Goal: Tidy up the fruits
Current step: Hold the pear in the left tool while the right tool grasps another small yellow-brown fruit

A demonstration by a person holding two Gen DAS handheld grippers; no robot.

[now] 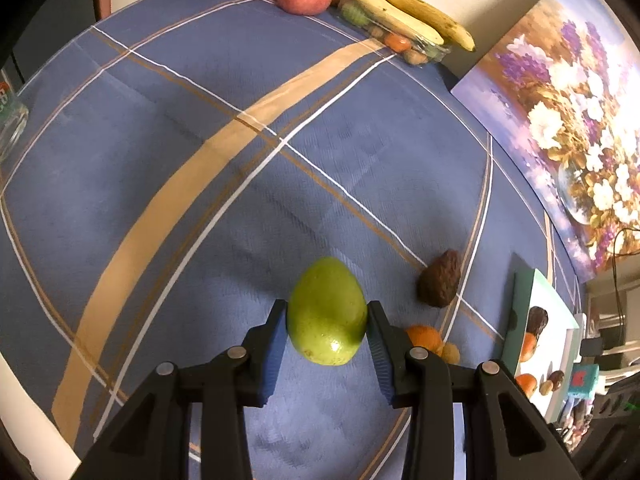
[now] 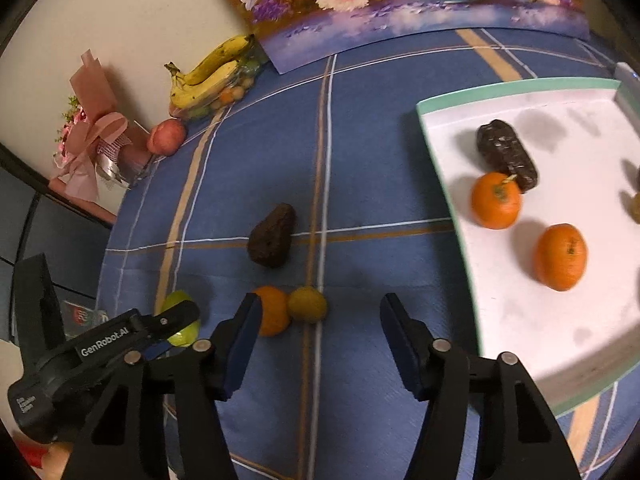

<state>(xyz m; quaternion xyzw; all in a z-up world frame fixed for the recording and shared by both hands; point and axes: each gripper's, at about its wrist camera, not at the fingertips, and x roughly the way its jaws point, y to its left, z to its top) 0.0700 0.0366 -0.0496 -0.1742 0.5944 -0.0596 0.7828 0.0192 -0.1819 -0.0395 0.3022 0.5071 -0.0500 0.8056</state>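
Left gripper clamped on green pear, just above blue plaid tablecloth. Right gripper unclenched, nothing between its pads, over cloth near small orange and touching yellowish fruit. Dark avocado just beyond them. White tray to right, carrying two oranges and another dark fruit. Bananas and red apple at far left edge.

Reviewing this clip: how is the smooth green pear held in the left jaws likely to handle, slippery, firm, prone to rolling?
The smooth green pear shows a glossy highlight, so its skin may be somewhat slick. The left gripper pinches its wide middle without visible denting, which suggests firm flesh. Its rounded, tapering shape would probably roll in a curve if set on the blue checked tablecloth.
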